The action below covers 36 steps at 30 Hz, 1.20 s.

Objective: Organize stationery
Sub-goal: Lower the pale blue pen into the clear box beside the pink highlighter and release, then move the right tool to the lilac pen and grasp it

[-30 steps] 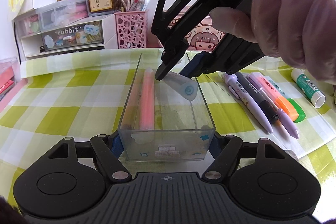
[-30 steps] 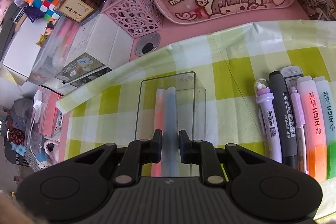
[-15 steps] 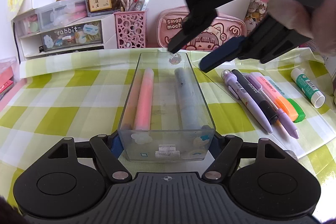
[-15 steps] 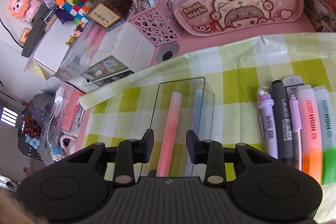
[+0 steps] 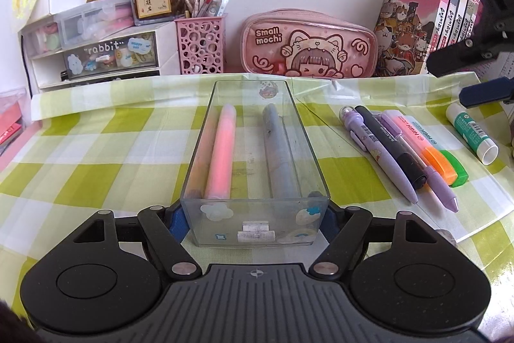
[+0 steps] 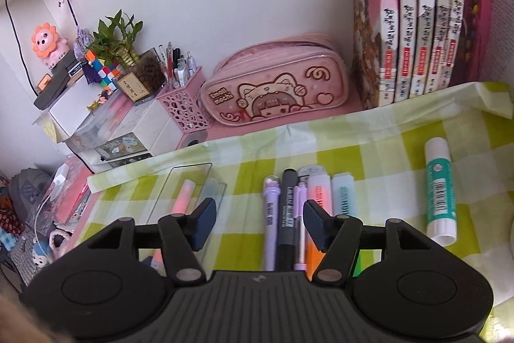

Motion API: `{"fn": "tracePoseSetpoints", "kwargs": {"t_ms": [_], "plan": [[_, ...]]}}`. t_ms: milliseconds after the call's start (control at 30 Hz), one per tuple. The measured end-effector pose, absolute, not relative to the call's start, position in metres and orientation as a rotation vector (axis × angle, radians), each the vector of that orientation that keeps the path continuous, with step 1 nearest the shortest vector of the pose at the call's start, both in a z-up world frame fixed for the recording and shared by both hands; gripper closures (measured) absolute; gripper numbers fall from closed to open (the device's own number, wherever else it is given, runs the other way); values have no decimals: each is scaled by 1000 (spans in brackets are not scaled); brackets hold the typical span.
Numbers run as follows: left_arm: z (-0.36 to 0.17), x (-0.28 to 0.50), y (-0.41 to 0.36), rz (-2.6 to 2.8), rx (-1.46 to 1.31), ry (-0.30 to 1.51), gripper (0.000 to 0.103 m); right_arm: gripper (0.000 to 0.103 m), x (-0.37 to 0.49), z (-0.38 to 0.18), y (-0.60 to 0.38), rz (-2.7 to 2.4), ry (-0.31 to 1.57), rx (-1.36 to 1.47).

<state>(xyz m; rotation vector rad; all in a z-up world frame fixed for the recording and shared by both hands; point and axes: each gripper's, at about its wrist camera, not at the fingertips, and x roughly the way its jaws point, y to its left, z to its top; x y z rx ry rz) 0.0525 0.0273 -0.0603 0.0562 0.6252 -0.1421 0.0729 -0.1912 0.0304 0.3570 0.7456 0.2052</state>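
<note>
My left gripper [image 5: 253,222] is shut on the near end of a clear plastic box [image 5: 205,130], its jaws opening very slightly, pads still on both side walls. A pink pen [image 5: 220,156] and a grey-blue pen [image 5: 279,150] lie inside. My right gripper [image 6: 258,214] hangs over the loose row to the right, jaws opening, nothing between them. It also shows at the left wrist view's right edge [image 5: 465,76]. Below it lie a purple pen [image 6: 271,208], a black marker [image 6: 287,208], an orange highlighter [image 6: 319,192] and a green highlighter [image 6: 343,195].
A glue stick [image 6: 440,192] lies right of the row. Along the wall stand a pink pencil case [image 5: 308,47], a pink pen cup [image 5: 199,47], white drawers [image 5: 96,60] and books [image 6: 417,21]. The green checked cloth [image 5: 112,150] covers the table.
The right gripper let the grey-blue pen go into the box, rose and swung right over the loose pens, its jaws spreading. The left gripper and the box stayed put.
</note>
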Motion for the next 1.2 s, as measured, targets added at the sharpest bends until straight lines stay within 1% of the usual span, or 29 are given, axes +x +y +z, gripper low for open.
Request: {"fn": "tracePoseSetpoints", "kwargs": {"t_ms": [167,300,567,667,867,1000,1200], "plan": [[-59,53,29,-144,58,631,29,37,56,18,-195,162,701,307],[-58,56,29,-149,71,629,30,32,47,9,-195,138,670,282],[-59,59,31,-156,73,620,30,28,35,-6,-182,101,631,200],[-59,59,30,-156,73,620,30,25,31,-10,-178,92,618,173],[-59,59,31,-160,62,622,30,23,22,-14,-174,86,594,125],[-59,59,32,-162,55,623,30,18,16,-16,-172,90,569,95],[-59,59,32,-163,54,623,30,17,12,-21,-167,103,557,56]]}}
